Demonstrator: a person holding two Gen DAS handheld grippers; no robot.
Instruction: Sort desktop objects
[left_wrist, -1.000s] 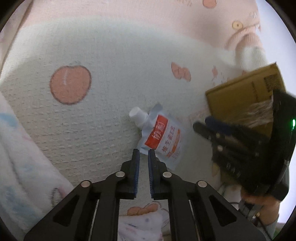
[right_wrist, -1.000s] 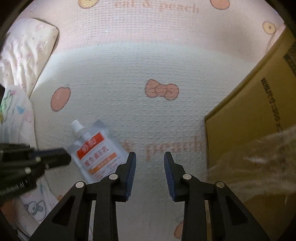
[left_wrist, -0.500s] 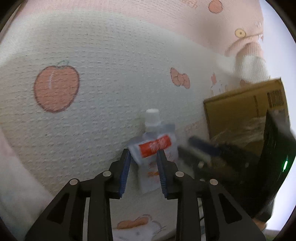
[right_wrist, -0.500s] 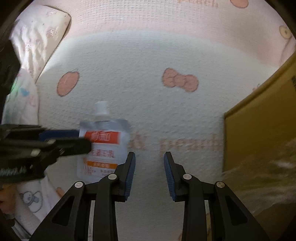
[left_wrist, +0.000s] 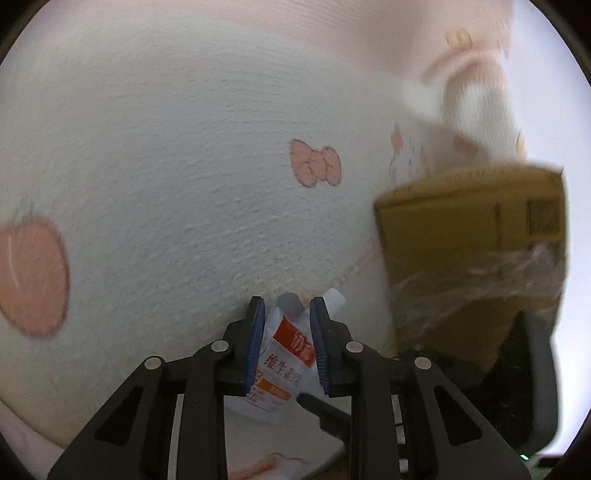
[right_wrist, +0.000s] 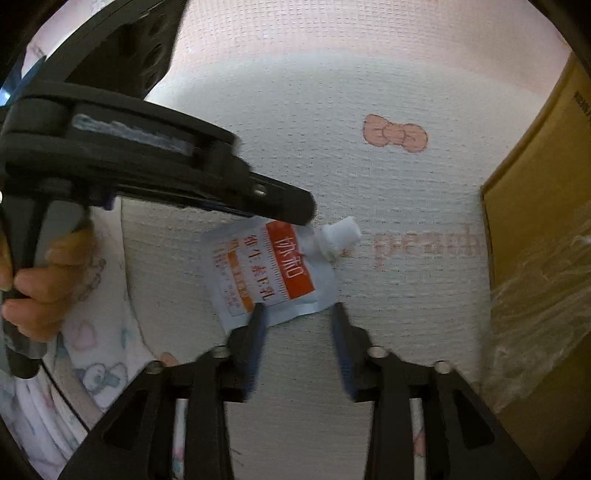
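A white spouted pouch (left_wrist: 282, 363) with a red label and an orange band lies on the textured blanket. My left gripper (left_wrist: 287, 306) is open, its two jaws standing on either side of the pouch's upper part. In the right wrist view the pouch (right_wrist: 271, 275) lies flat with its white cap (right_wrist: 341, 236) pointing right, and the left gripper (right_wrist: 280, 205) reaches over its top edge. My right gripper (right_wrist: 299, 312) is open and empty, just below the pouch's lower edge.
A brown cardboard box (left_wrist: 476, 236) with clear plastic wrap stands to the right, and its side also shows in the right wrist view (right_wrist: 543, 206). The blanket (left_wrist: 184, 166) has peach and bow prints. A patterned cloth (right_wrist: 96, 350) lies at the left.
My left gripper has moved forward over the pouch, so the pouch now sits between its jaws. The right gripper has come closer to the pouch. The pouch has turned, cap now toward the box.
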